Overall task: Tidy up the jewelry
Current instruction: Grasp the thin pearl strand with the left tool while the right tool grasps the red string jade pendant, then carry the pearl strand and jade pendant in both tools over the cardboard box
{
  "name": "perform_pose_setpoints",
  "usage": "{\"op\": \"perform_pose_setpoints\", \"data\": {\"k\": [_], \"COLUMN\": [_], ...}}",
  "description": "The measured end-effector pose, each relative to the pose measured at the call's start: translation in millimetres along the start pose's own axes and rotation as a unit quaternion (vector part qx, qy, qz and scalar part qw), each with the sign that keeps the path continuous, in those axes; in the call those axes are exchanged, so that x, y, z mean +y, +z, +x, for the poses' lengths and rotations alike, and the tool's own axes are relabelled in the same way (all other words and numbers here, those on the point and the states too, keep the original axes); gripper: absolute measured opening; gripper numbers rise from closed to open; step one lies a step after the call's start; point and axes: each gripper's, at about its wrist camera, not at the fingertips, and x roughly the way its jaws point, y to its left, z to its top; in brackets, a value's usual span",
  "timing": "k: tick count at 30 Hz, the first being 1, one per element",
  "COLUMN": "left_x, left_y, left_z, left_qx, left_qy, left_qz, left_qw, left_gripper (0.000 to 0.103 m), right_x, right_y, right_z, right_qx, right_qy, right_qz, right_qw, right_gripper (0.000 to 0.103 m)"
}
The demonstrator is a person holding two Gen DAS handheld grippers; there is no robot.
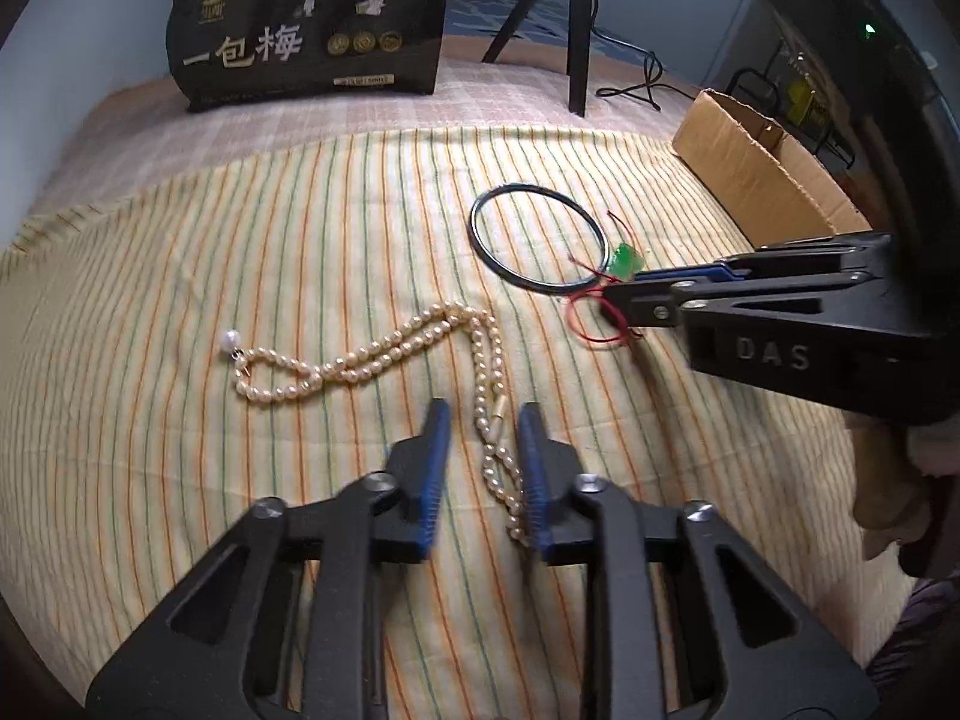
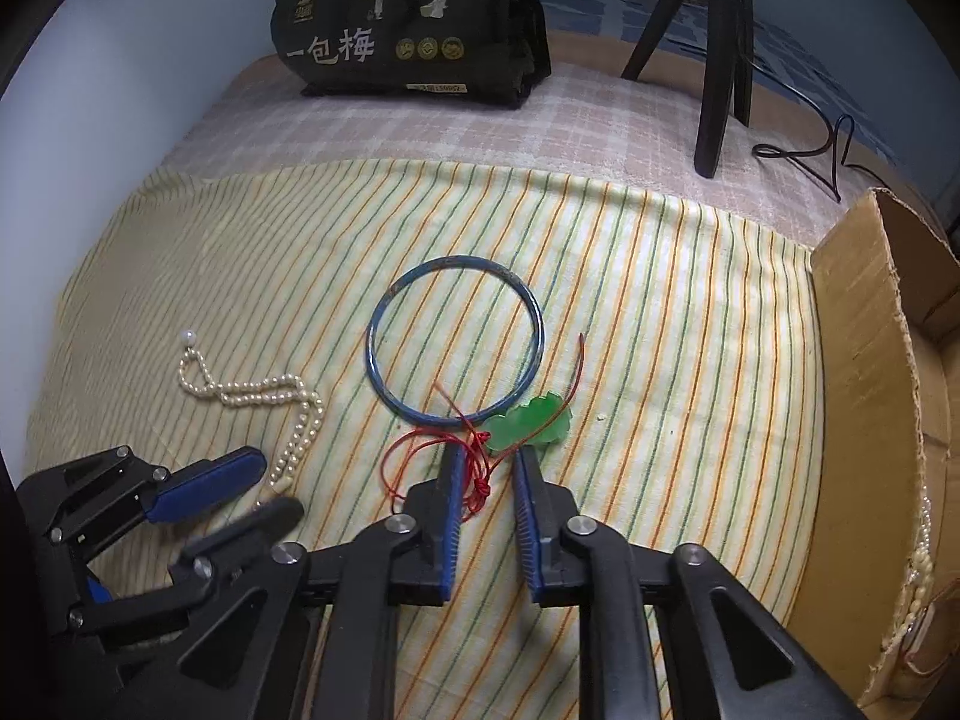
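Left tongs (image 1: 483, 420) open astride pearl necklace (image 1: 372, 354); right tongs (image 2: 487, 462) (open) straddle red cord (image 2: 474, 468).

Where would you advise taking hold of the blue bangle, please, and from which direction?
Take the bangle at its far rim, coming down from above with one finger inside the ring and one outside. It lies flat on the striped cloth, so only its thin band offers a grip. The near rim is crossed by the red cord of the green pendant.
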Motion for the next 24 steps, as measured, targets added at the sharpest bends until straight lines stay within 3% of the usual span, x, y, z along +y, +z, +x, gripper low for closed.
{"op": "perform_pose_setpoints", "data": {"k": [3, 9, 24], "left_x": [19, 34, 6], "left_y": [1, -5, -12], "left_z": [0, -16, -91], "left_qx": [0.000, -0.012, -0.066], "left_qy": [-0.035, -0.052, -0.063], "left_qz": [-0.049, -0.096, -0.086], "left_qw": [0.9982, 0.9939, 0.9921], "left_gripper": [0.002, 0.001, 0.001], "right_x": [-4, -14, -18], "right_y": [-5, -18, -42], "right_z": [-4, -17, -88], "right_qx": [-0.001, -0.008, -0.067], "right_qy": [0.005, 0.038, 0.058], "right_qz": [0.003, 0.025, 0.035], "right_qw": [1.000, 0.999, 0.995], "right_gripper": [0.002, 0.001, 0.001]}}
